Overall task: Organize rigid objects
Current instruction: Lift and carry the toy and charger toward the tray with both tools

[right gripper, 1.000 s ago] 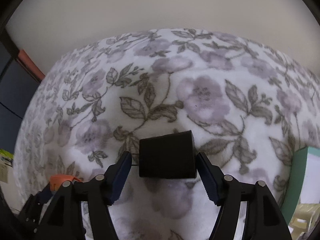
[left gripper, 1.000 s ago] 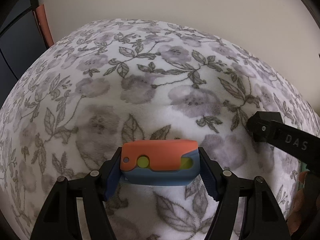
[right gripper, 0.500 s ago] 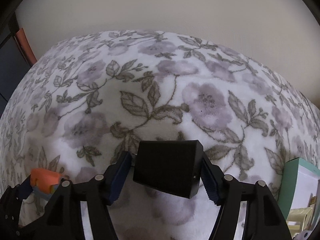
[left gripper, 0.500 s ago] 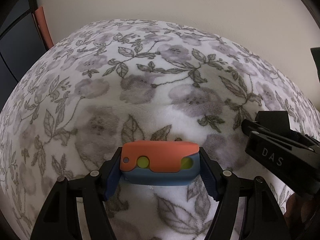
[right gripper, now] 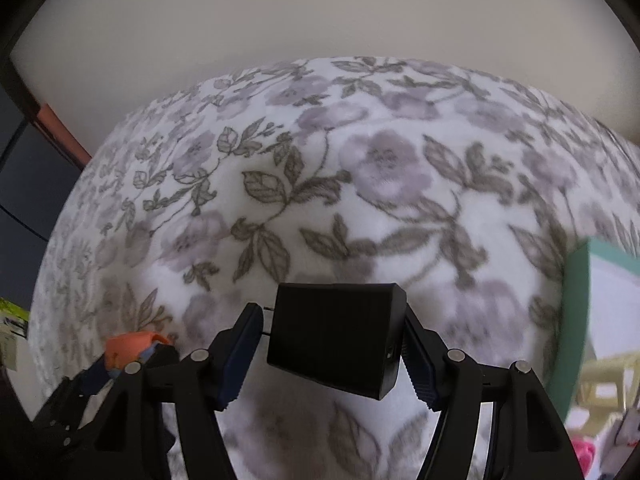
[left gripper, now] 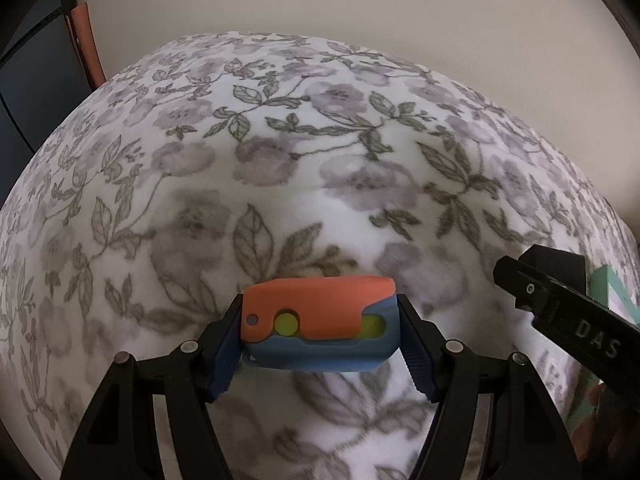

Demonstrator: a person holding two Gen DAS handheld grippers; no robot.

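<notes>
My left gripper (left gripper: 320, 322) is shut on an orange and blue plastic toy (left gripper: 316, 304) with a yellow-green button, held sideways between the blue pads (left gripper: 224, 356) above a floral blanket (left gripper: 280, 140). In the right wrist view my right gripper (right gripper: 332, 334) is shut on a black power adapter (right gripper: 336, 340). The adapter sits tilted, with its metal prongs against the left pad (right gripper: 240, 356). The orange toy (right gripper: 132, 346) and the left gripper show at that view's lower left. The right gripper's black finger (left gripper: 560, 312), marked with letters, reaches in at the left wrist view's right edge.
A teal-rimmed box (right gripper: 576, 320) stands at the right on the blanket, with pale items inside; its corner (left gripper: 600, 292) shows behind the right gripper. A plain wall lies beyond the blanket. Dark furniture with an orange strip (left gripper: 86, 48) is at the far left.
The right gripper swung in toward the left one, then drew back to the right. The black adapter now sits more tilted between its pads. The left gripper and toy have not moved.
</notes>
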